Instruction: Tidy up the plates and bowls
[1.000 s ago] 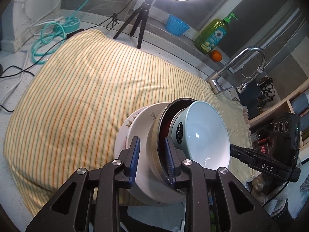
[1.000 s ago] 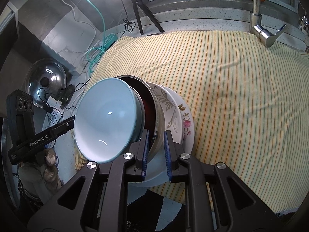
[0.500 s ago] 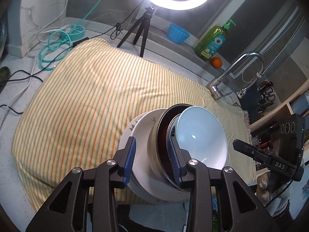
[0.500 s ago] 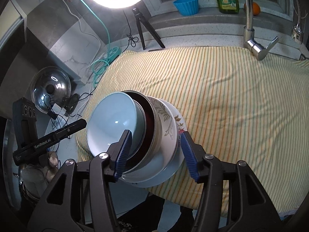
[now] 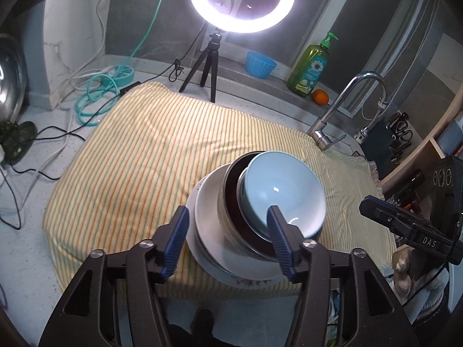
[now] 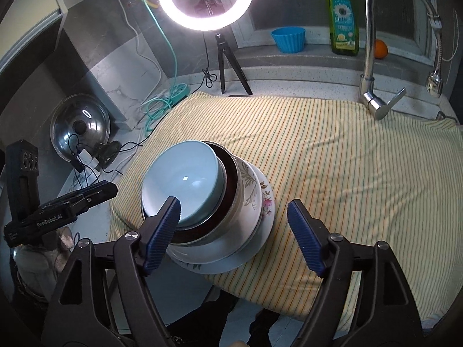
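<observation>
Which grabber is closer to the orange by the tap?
Right, probably. The orange sits on the ledge behind the faucet, on the right end. The right gripper and left gripper both hover open at the dish stack, the left one on the far side.

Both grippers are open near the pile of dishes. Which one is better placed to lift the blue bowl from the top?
Probably the left gripper: the blue bowl leans toward its right finger. The right gripper straddles the whole stack.

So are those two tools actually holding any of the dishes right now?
No. The left tool and right tool are both open, empty, around the stack resting on the striped cloth.
</observation>
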`<state>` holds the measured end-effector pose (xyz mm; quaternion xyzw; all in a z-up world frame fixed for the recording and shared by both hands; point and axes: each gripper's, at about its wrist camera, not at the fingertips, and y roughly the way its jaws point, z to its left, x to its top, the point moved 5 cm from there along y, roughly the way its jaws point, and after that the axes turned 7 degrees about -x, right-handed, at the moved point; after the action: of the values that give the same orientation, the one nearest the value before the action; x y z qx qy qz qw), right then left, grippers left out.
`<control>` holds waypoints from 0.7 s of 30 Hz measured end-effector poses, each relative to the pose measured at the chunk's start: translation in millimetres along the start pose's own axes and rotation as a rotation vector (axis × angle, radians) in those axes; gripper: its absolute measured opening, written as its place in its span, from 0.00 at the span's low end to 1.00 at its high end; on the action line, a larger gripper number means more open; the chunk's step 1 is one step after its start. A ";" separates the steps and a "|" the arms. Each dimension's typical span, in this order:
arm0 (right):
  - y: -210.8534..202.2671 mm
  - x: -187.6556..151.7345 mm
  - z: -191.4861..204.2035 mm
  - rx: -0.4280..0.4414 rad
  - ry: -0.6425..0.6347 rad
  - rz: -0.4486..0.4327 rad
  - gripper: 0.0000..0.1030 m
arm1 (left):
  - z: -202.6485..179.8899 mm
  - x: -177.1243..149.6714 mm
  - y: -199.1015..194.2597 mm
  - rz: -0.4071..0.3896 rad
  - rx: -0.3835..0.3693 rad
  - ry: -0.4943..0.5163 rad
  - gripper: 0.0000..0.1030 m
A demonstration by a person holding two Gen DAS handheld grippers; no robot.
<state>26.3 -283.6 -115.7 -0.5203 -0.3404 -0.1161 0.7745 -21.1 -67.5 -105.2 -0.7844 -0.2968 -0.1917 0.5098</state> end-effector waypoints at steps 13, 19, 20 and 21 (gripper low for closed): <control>-34.7 -13.0 -0.1 -0.049 0.015 -0.088 0.93 | -32.6 -13.5 -30.8 -0.096 0.099 0.111 0.69; -32.6 -22.4 1.7 -0.050 0.024 -0.070 0.93 | -38.7 -22.7 -34.2 -0.099 0.101 0.115 0.73; -31.5 -23.4 1.8 -0.053 0.024 -0.067 0.93 | -37.8 -23.2 -33.9 -0.096 0.099 0.111 0.73; -31.3 -24.6 2.0 -0.054 0.023 -0.066 0.93 | -37.1 -24.1 -34.4 -0.096 0.100 0.107 0.73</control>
<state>-9.5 -299.6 -108.4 -0.5282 -0.3453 -0.1568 0.7597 -61.9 -97.5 -81.0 -0.7315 -0.3156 -0.2425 0.5536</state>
